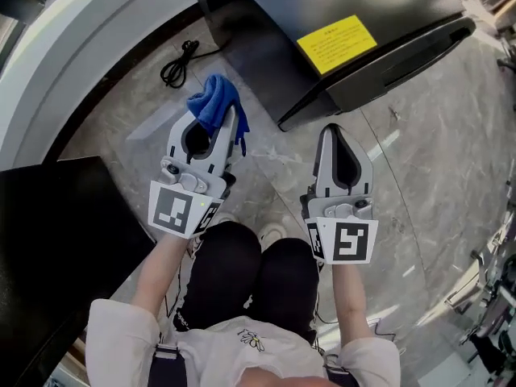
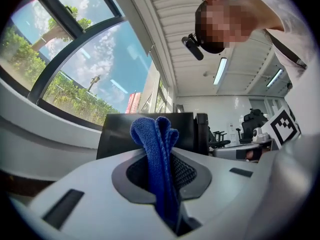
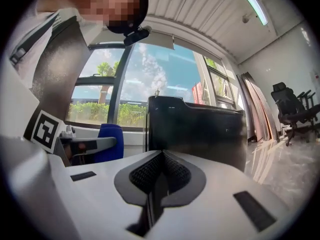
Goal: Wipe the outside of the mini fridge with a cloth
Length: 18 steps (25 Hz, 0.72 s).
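Holding the blue cloth (image 1: pixel 216 101) tight, the left gripper (image 1: pixel 219 127) waits just to the left of the mini fridge (image 1: pixel 403 6), close to its near corner but not touching it. Its jaws are squeezed shut on the cloth, which sticks up from between them in a soft folded bunch (the left gripper view shows this best). Farther left of the fridge, a black cable (image 1: pixel 179 64) lies curled on the floor. The right gripper (image 1: pixel 332 135) is just in front of the fridge, and its jaws are pressed together with nothing between them. A yellow sticker (image 1: pixel 336 43) sits on the fridge's dark, shiny side. I think the cloth is light and floppy, so it will bend and drag when rubbed. The grip near its middle looks good, because the loose puffy end can press flat on the fridge. The fridge looks hard, smooth and heavy, so it should stay put while being wiped. No wiping has begun, as far as I can judge.
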Each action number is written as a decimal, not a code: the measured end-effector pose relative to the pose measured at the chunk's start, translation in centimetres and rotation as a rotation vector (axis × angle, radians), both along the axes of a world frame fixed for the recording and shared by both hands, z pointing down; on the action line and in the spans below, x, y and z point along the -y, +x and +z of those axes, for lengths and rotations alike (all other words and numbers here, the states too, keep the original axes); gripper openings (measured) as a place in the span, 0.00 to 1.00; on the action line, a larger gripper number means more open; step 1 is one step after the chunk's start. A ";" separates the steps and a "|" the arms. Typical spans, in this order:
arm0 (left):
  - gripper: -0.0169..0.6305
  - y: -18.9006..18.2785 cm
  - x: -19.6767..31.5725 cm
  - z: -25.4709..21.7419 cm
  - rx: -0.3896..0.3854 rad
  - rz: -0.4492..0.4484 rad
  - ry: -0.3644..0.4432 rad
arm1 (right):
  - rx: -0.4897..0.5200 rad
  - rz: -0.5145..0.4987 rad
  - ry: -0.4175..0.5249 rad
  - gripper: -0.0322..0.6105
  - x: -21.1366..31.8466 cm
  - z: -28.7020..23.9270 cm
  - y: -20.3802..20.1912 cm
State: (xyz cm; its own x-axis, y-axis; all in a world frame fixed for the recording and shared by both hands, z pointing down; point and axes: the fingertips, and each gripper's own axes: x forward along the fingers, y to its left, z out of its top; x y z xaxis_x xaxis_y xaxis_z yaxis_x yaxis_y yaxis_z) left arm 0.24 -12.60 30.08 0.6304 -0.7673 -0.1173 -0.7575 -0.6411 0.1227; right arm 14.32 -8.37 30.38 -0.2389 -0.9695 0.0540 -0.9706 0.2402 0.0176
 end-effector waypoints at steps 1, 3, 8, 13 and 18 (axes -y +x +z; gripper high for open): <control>0.11 0.3 0.2 -2.0 0.006 0.002 -0.007 | -0.009 -0.004 -0.019 0.07 0.1 -1.4 -0.2; 0.11 0.9 0.3 -6.8 0.012 0.012 -0.017 | -0.038 -0.012 -0.040 0.07 0.1 -5.3 -1.0; 0.11 2.1 -0.2 -23.2 -0.013 0.033 -0.037 | -0.043 -0.030 -0.083 0.07 0.2 -20.3 -3.0; 0.11 2.2 -0.2 -43.4 0.010 0.038 -0.050 | -0.001 0.000 -0.105 0.07 0.6 -41.3 -2.2; 0.11 1.6 0.0 -58.4 0.043 -0.021 -0.023 | 0.005 0.034 -0.091 0.07 -0.6 -58.8 -2.3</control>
State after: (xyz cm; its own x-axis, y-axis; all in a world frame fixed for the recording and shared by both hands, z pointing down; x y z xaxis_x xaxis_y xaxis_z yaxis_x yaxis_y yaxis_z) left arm 1.83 -12.62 -28.36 0.6183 -0.7826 -0.0726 -0.7756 -0.6225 0.1042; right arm 12.04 -7.81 -28.40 -0.2064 -0.9683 0.1410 -0.9782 0.2073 -0.0079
